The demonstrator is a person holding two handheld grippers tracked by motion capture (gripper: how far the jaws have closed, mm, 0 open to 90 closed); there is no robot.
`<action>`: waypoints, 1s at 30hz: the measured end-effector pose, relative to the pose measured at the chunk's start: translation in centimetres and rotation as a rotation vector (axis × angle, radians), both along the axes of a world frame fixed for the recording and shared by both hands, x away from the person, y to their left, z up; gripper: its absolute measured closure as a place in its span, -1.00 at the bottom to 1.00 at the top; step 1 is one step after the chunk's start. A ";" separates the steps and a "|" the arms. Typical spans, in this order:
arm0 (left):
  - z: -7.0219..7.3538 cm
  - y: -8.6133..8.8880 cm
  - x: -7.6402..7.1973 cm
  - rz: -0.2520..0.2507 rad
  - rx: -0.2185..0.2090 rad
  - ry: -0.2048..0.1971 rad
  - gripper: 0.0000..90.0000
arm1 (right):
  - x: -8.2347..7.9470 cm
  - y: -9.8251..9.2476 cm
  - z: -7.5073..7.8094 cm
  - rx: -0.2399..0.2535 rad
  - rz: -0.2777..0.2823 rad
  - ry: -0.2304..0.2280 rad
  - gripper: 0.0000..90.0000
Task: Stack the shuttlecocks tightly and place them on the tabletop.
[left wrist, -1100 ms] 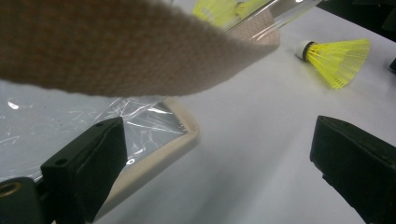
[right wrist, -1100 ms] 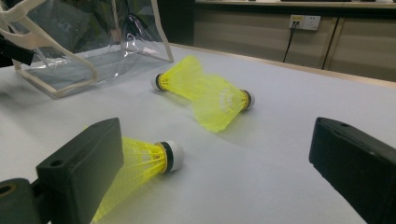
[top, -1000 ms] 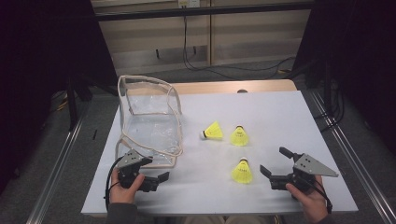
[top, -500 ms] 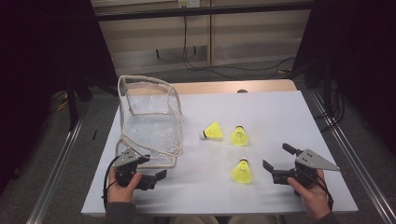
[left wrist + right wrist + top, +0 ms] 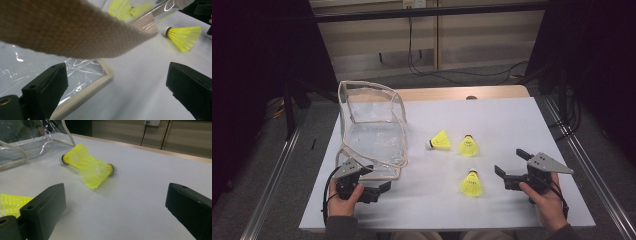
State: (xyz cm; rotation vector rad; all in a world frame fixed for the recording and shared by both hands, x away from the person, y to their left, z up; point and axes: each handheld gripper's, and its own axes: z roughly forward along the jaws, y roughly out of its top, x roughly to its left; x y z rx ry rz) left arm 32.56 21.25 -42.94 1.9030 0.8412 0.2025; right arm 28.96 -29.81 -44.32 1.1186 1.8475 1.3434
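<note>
Approach step: both tools, left (image 5: 379, 190) and right (image 5: 507, 167), jaws apart, empty. Next, right tool closes on the lower-centre shuttlecock (image 5: 471, 183) for the clear bag (image 5: 372, 135).

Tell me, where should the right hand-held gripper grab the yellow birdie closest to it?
Probably at the skirt. The nearest shuttlecock seems to stand on its wide yellow skirt with the small cork tip up. The right hand-held gripper is open beside it, on its right. I'd come in level from that side and close the jaws gently across the narrow upper skirt, just under the cork, where it looks stiffest.
</note>
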 end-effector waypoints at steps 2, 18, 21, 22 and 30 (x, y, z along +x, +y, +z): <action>0.0 0.0 0.0 0.000 -0.001 -0.001 -0.91 | 0.3 0.2 0.0 -0.002 0.002 -0.001 -0.94; 0.1 0.0 0.2 0.003 -0.017 -0.002 -0.92 | 2.1 0.9 0.5 -0.016 -0.008 0.029 -0.93; 0.1 0.1 0.1 0.007 -0.018 -0.005 -0.92 | 2.4 1.2 0.6 -0.020 -0.002 0.031 -0.93; 0.1 0.1 0.1 0.008 -0.017 -0.005 -0.92 | 2.5 1.4 0.6 -0.023 0.000 0.031 -0.93; 0.1 0.0 0.1 0.003 -0.013 -0.002 -0.92 | 3.2 1.8 0.7 -0.026 0.005 0.042 -0.93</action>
